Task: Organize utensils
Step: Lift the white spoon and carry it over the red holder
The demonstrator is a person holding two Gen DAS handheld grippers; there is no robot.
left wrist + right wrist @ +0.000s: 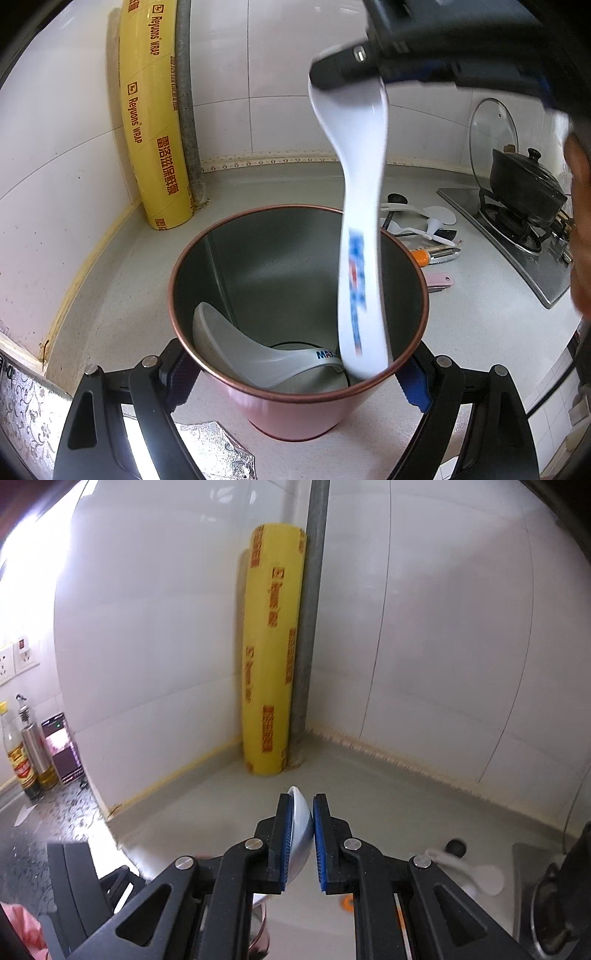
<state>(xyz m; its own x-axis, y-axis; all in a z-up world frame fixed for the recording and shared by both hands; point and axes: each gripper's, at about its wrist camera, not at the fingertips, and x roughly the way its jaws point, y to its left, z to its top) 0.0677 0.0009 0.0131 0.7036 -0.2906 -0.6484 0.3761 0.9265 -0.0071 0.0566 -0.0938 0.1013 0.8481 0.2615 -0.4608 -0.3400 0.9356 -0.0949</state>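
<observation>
A pink cup [295,413] with a copper rim and grey inside stands on the counter, clamped between the blue pads of my left gripper [295,380]. A white spoon [236,350] lies inside it. My right gripper [301,843], seen from above in the left wrist view [351,70], is shut on the bowl of a second white spoon [360,206], also visible in the right wrist view [300,834]. That spoon hangs handle down, with its blue and red printed handle inside the cup.
A yellow roll of cling wrap [155,122] and a grey pipe [186,103] stand in the tiled corner. Loose utensils [424,236] lie right of the cup. A gas stove with a black pot [524,188] and glass lid is farther right. Bottles [26,753] stand at left.
</observation>
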